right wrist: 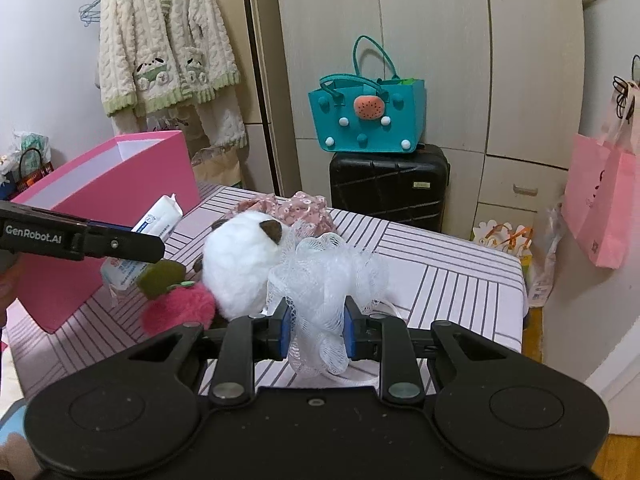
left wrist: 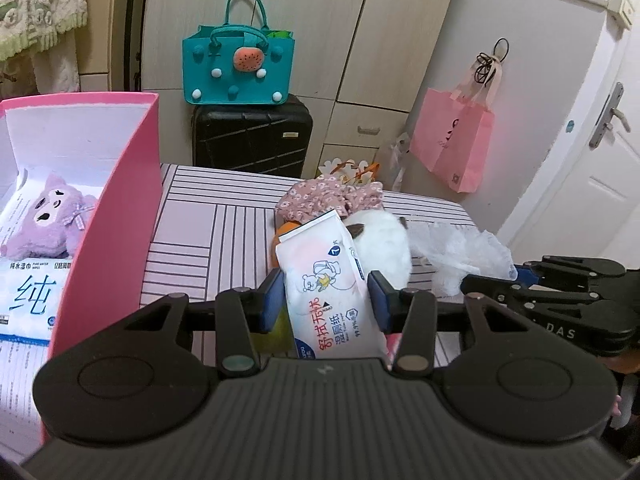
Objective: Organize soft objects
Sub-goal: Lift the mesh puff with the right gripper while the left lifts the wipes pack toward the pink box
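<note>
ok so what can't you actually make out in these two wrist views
- Orange object, left wrist view: mostly hidden behind the white wet-wipe packet pinched in the left gripper; what it is can't be told.
- Open pink cardboard box, left wrist view: its contents are cut off by the left edge.
- White fluffy plush toy, right wrist view: partly covered by the white mesh bath pouf squeezed in the right gripper; its face isn't visible.
</note>
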Motion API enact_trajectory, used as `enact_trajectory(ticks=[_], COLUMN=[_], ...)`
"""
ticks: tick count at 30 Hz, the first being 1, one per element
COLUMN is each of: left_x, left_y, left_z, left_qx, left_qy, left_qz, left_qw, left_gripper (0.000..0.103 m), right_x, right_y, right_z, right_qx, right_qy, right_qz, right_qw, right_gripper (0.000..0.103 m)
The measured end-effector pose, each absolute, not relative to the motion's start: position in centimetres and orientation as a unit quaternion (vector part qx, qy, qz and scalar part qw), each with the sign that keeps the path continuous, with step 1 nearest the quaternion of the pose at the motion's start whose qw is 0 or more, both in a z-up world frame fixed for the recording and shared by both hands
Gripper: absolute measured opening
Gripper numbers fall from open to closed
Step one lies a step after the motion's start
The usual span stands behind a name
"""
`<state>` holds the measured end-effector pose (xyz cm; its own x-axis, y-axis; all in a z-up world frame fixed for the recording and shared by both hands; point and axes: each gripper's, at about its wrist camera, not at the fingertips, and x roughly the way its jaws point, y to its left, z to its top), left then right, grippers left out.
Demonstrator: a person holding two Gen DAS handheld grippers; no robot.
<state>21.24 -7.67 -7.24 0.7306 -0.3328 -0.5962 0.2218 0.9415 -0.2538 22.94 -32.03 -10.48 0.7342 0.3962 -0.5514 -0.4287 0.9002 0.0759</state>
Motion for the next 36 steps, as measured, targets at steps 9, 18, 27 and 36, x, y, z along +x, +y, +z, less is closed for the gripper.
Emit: enact_trajectory(ticks=[9, 18, 27, 36], left_x=[18.9, 16.6, 14.5, 11.8], left_y=[-6.7, -4.9, -3.2, 0.5], left_z=[-6.5, -5.6, -4.2, -3.4], left_qx=[-0.093, -0.105, -0.090, -0.100], left_qy=[0.353, 0.381, 0.402, 0.434], left_qz=[-0.179, -0.218, -0.249, -0.265], left_qw=[0.914, 0.892, 0.876, 0.855], left_gripper=[0.044, 0.044, 0.044, 0.044], right_x=[20.8, 17.6, 15.2, 13.2], right_y=[-32.8, -33.3, -32.0, -28.4], right_z=[-9.8, -8.7, -6.9, -4.6], right_qx=[0.000, 0.029, 0.074, 0.074], right_qy=[0.294, 0.315, 0.344, 0.377], right_qz=[0.230, 0.233, 0.265, 0.305], right_qw=[0.928, 0.920, 0.898, 0.872], right_gripper=[0.029, 0.029, 0.029, 0.029])
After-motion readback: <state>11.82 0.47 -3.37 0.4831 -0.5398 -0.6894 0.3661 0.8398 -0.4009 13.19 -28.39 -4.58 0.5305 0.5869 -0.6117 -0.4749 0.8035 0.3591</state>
